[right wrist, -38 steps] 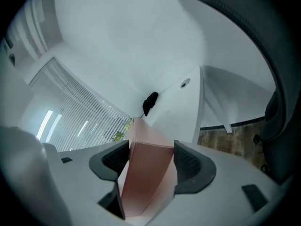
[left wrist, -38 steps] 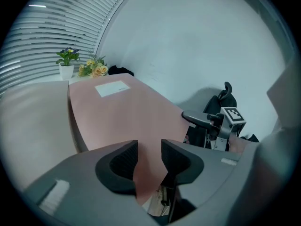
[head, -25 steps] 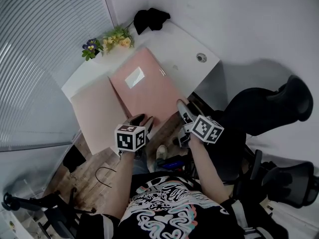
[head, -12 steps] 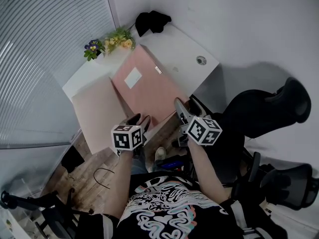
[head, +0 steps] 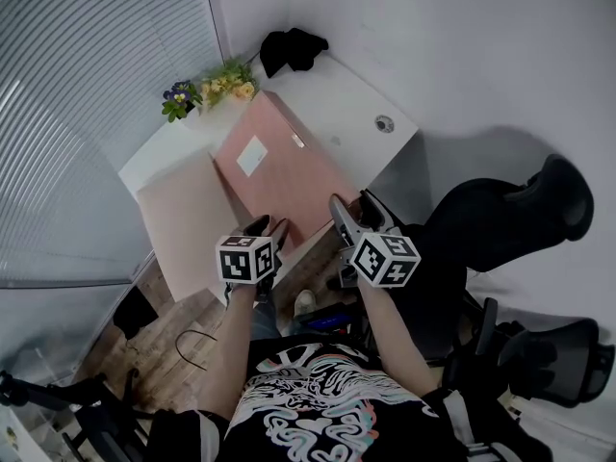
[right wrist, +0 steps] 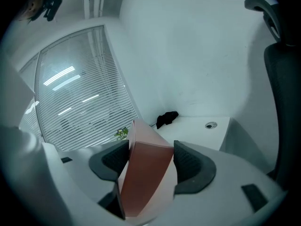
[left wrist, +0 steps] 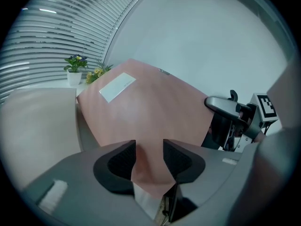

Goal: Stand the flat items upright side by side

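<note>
A large pink folder (head: 279, 176) with a white label (left wrist: 116, 86) is held tilted over the white desk (head: 356, 104), its near edge off the desk's front. My left gripper (head: 269, 227) is shut on the folder's near left corner (left wrist: 141, 107), which fills the gap between the pads. On the near right edge my right gripper (head: 351, 210) is shut, and the thick spine (right wrist: 146, 173) sits between its jaws (right wrist: 150, 157). A second, beige folder (head: 183, 224) lies flat to the left, partly overhanging the desk.
Potted flowers (head: 207, 85) and a black cloth (head: 294, 46) stand at the desk's far end by the wall and blinds. A cable grommet (head: 385, 123) sits in the desk's right part. A black office chair (head: 520, 210) is to the right.
My right gripper has risen and rolled, and the pink folder's right side has come up with it. The left gripper has hardly moved.
</note>
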`<state>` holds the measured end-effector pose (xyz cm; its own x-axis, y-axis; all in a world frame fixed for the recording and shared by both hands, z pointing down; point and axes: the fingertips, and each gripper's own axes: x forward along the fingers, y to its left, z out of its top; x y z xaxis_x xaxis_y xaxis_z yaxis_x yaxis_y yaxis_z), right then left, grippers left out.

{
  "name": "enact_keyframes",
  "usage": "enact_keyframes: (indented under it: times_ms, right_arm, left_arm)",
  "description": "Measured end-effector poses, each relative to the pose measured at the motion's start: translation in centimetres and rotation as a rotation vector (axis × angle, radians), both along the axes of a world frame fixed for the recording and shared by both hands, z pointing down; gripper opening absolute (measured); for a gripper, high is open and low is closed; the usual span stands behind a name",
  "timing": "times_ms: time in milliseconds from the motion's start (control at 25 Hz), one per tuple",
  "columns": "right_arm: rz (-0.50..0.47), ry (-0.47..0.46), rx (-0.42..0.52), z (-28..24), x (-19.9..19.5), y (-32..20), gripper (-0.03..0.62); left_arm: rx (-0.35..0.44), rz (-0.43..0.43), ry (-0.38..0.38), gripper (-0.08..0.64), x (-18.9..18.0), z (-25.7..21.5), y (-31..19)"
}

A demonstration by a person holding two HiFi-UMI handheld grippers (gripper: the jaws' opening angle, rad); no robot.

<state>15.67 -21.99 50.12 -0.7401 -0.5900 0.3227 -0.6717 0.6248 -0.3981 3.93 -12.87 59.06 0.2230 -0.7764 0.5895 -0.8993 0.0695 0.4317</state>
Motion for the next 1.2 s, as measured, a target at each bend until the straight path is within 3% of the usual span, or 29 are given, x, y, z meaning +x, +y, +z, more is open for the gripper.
enact_keyframes:
  times_ms: [880,1200]
  right_arm:
    - [-0.120,0.194,0.336,-3.9,-2.9,2.6,0.299]
    - [-0.208,0.297,0.487,-4.7,-4.5,4.7,0.301]
  left_arm:
    - [0.050,-0.062,0.003,0.183,-1.5,-1.2,-0.2]
    - [0.062,-0.058,-0.005,0.181,-1.7,-1.7,-0.4]
